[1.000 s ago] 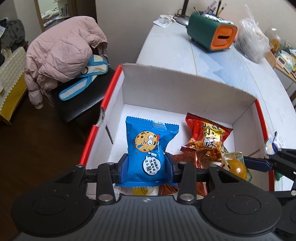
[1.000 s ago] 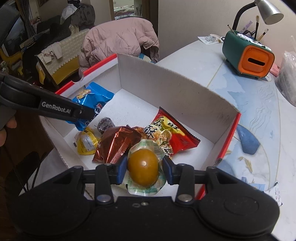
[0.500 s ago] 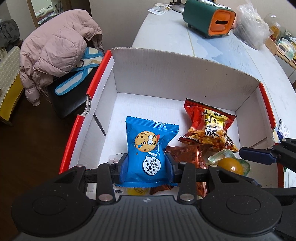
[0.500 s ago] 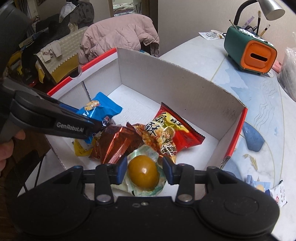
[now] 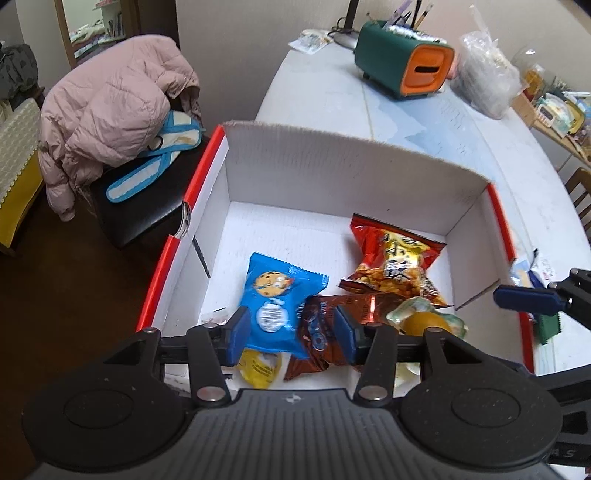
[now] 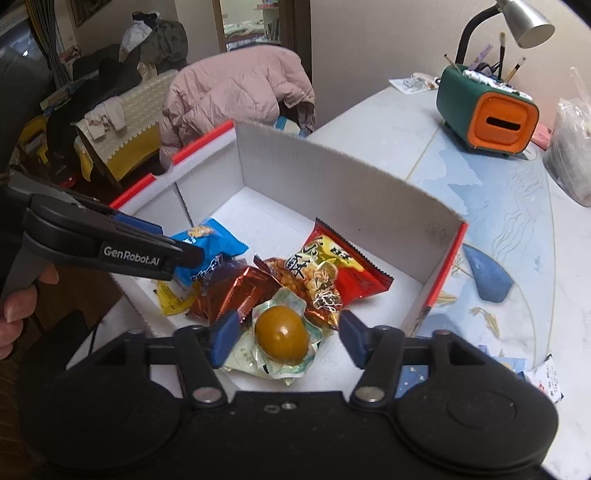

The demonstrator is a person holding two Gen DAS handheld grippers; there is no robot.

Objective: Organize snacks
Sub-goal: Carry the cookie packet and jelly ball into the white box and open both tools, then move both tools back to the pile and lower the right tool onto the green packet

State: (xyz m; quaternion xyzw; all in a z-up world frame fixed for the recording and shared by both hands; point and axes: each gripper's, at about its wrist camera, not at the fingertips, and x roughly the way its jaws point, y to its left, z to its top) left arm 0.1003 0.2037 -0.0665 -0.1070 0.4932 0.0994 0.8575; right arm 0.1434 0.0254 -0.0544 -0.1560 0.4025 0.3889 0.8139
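A white cardboard box (image 5: 332, 162) with red rims holds the snacks. My left gripper (image 5: 291, 334) hovers over its near left part, jaws opening. The blue cookie packet (image 5: 275, 299) lies below on the box floor, loose between the pads. Beside it lie a copper foil packet (image 5: 332, 321), a red snack bag (image 5: 391, 262) and a yellow packet (image 5: 258, 365). My right gripper (image 6: 288, 339) is also opening. The clear-wrapped brown egg (image 6: 282, 334) rests on the floor between its pads, untouched. In the right wrist view the left gripper (image 6: 181, 243) reaches in above the blue packet (image 6: 218, 240).
The box stands at the near end of a pale table (image 5: 332, 96). Farther back are a green and orange desk organiser (image 5: 402, 70), a lamp (image 6: 524, 22) and a plastic bag (image 5: 487, 81). A pink jacket (image 5: 110, 107) lies over a chair on the left. Small packets (image 6: 546, 380) lie right of the box.
Both grippers have opened. The blue cookie packet dropped from the left jaws onto the box floor, and the wrapped egg came free of the right jaws and lies in the box.
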